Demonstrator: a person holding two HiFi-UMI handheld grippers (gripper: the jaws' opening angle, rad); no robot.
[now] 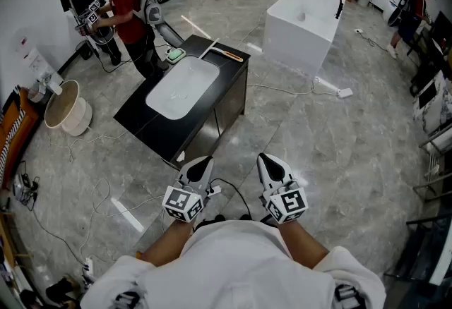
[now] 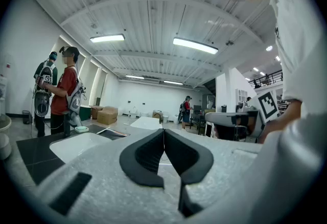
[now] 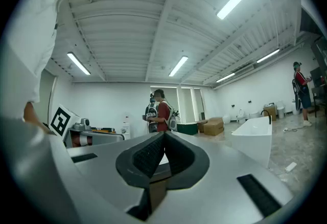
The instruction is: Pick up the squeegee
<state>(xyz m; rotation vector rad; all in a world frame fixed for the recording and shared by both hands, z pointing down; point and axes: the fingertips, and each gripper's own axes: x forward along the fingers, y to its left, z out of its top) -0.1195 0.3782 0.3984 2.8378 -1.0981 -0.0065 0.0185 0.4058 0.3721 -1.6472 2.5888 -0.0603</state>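
Squeegee (image 1: 226, 54), by the look of it the slim bar with an orange handle, lies untouched on the far end of the black tabletop (image 1: 152, 130), at about one o'clock from the white basin (image 1: 182, 87). Well apart from it, toward six o'clock, the left tool (image 1: 200, 160) and right tool (image 1: 268, 159) are held level near the person's chest, each with jaws pressed together on nothing. I'd judge the task unstarted: approach, opening, grasp and lift all remain.
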